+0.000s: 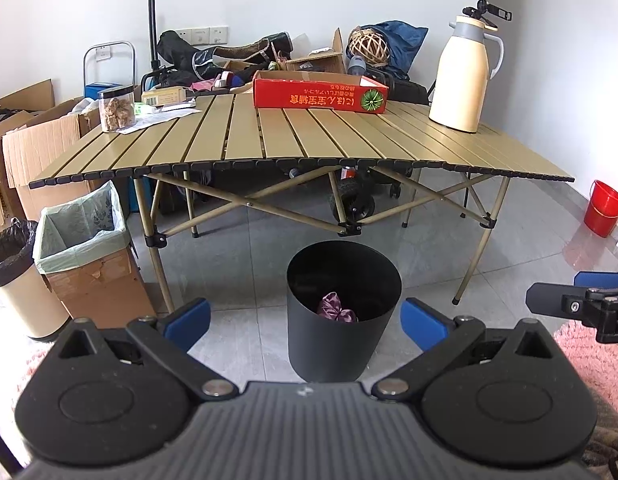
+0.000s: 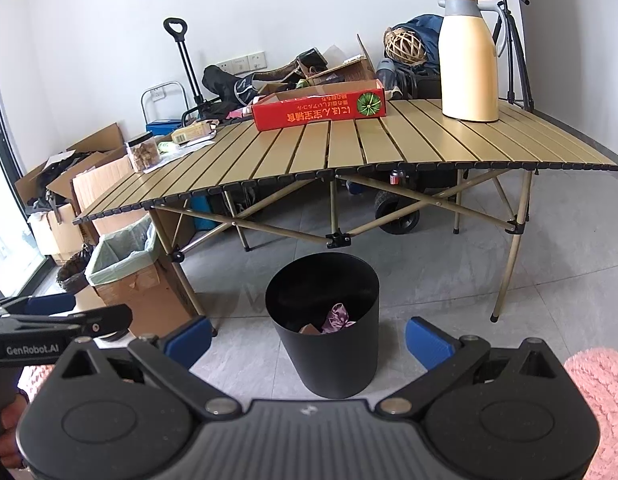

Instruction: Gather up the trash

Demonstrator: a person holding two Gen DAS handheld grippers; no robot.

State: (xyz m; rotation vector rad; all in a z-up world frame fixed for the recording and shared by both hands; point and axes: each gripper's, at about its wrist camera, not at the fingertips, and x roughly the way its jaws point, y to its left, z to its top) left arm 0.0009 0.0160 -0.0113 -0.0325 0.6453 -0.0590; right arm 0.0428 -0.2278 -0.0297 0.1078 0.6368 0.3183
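The black bin (image 1: 344, 320) stands upright on the grey tiled floor (image 1: 245, 264), low in the middle of both views, just in front of the worktop (image 1: 293, 136), its open mouth facing up. A crumpled purple wrapper (image 1: 336, 307) lies at its bottom; the right wrist view alone also shows a brownish scrap (image 2: 310, 329) beside that wrapper.

The slatted worktop carries a red box (image 1: 320, 96) at the upper middle, a cream jug (image 1: 461, 80) at upper right and a clear jar (image 1: 117, 109) at upper left. Left of the bin stands a cardboard box with a pale green liner (image 1: 83, 236). Only the left wrist view shows a red bucket (image 1: 605, 208) at the right edge, while only the right wrist view shows a tripod (image 2: 517, 52) behind the jug.

The left tongs (image 1: 305, 320) are spread wide with nothing between them. The right tongs (image 2: 309, 334) are likewise spread and empty.
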